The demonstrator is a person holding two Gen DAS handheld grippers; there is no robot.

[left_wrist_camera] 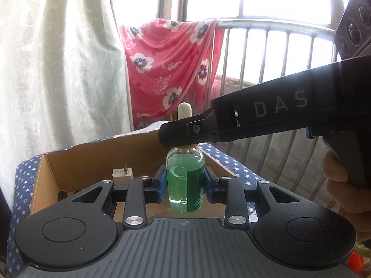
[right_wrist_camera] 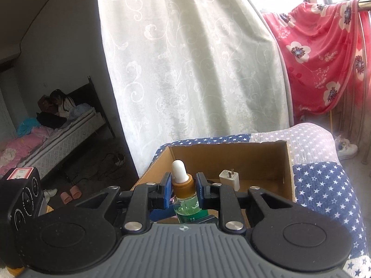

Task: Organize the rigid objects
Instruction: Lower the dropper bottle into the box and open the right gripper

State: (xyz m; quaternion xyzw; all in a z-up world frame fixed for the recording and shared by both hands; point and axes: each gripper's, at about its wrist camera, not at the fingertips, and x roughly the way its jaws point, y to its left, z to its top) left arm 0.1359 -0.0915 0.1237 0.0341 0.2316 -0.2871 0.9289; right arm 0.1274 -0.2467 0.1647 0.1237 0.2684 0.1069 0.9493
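Note:
A clear dropper bottle [left_wrist_camera: 183, 180] of green liquid, with a green label, amber collar and white rubber bulb, hangs upright above an open cardboard box [left_wrist_camera: 76, 169]. My left gripper [left_wrist_camera: 185, 185] is shut on the bottle's glass body, blue pads on both sides. My right gripper [right_wrist_camera: 182, 191] is shut on the amber collar [right_wrist_camera: 183, 184] just under the bulb. In the left wrist view the right gripper reaches in from the right, and its fingers [left_wrist_camera: 183, 134] cover the bottle's neck. A white plug adapter [right_wrist_camera: 229, 178] stands inside the box.
The box [right_wrist_camera: 287, 173] rests on a cushion with a blue star-print cover [right_wrist_camera: 324, 180]. A pale patterned curtain [right_wrist_camera: 185, 58] hangs behind. A red floral cloth [left_wrist_camera: 169, 64] is draped over a metal railing [left_wrist_camera: 278, 26] at the window. A bed [right_wrist_camera: 58, 134] stands in the dim room at left.

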